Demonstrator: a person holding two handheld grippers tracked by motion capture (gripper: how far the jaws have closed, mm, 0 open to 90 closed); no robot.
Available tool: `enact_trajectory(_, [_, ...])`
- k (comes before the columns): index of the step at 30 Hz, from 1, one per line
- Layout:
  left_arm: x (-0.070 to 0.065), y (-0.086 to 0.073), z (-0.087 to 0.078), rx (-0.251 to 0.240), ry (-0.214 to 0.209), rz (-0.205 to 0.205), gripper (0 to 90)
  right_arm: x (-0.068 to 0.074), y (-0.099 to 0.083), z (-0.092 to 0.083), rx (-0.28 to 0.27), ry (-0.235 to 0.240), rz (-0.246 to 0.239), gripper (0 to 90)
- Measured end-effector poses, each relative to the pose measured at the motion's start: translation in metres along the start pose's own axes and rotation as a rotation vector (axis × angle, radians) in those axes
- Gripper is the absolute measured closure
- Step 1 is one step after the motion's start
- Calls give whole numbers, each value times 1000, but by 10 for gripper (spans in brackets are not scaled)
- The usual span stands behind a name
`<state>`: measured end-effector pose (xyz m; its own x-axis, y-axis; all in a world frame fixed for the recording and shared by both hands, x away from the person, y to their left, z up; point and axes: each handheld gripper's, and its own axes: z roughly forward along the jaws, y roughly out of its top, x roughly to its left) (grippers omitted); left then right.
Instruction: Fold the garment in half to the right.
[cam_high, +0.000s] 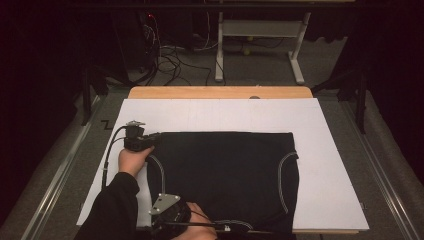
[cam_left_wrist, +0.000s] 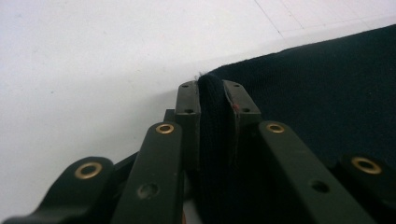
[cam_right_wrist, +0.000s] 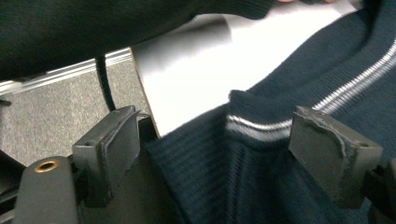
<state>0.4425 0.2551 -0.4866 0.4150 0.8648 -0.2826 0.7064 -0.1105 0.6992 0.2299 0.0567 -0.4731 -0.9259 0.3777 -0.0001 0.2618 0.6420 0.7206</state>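
A white board (cam_high: 320, 150) was seen covering most of the wooden table (cam_high: 220, 92) across the middle of the high view. A dark navy garment with white piping (cam_high: 225, 175) was spread flat over the board's lower centre. At its upper left corner, the left gripper (cam_high: 150, 140) was clamped on a fold of the fabric, as the left gripper view showed. At the bottom edge, the right gripper (cam_high: 170, 215) was held with jaws apart around the striped hem (cam_right_wrist: 257, 128), not pressing it.
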Motion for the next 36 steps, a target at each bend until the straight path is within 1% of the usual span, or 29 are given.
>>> enact_trajectory(1, [0, 0, 0, 0, 0, 0, 741, 2, 2, 2, 15, -1, -11, 154])
enact_trajectory(4, [-1, 0, 0, 0, 5, 6, 740, 6, 5, 8, 35, -8, -20, 126])
enact_trajectory(5, [-1, 0, 0, 0, 6, 8, 741, 7, 6, 10, 40, -9, -37, 123])
enact_trajectory(7, [-2, 0, 0, -1, 10, 12, 740, 9, 8, 13, 50, -16, -42, 123])
enact_trajectory(8, [-2, -1, 0, -1, 11, 13, 740, 10, 9, 14, 55, -12, -36, 126])
enact_trajectory(10, [-2, -1, 0, -1, 12, 16, 740, 9, 10, 15, 65, -24, -25, 150])
enact_trajectory(13, [-2, -1, 0, -1, 15, 18, 740, 8, 11, 17, 64, -33, -8, 192])
enact_trajectory(16, [-1, -1, -1, -3, 4, 8, 739, 6, 11, 16, 68, -47, -15, 239])
enact_trajectory(19, [0, -1, -1, -4, 2, 6, 739, 5, 11, 15, 68, -52, 4, 282])
enact_trajectory(22, [-1, -1, -1, -4, 3, 8, 739, 6, 10, 15, 71, -68, -8, 316])
enact_trajectory(24, [-1, -1, -1, -4, 2, 6, 739, 7, 9, 15, 74, -88, -35, 351])
enact_trajectory(28, [-1, -1, -1, -3, 7, 10, 739, 10, 7, 15, 72, -119, -62, 392])
enact_trajectory(31, [-1, -1, -1, -5, 5, 8, 739, 11, 7, 15, 73, -130, -69, 428])
enact_trajectory(33, [0, -1, -1, -6, 2, 5, 739, 11, 6, 15, 67, -143, -85, 457])
enact_trajectory(36, [-1, -1, -1, -4, 4, 7, 740, 12, 6, 15, 75, -146, -98, 486])
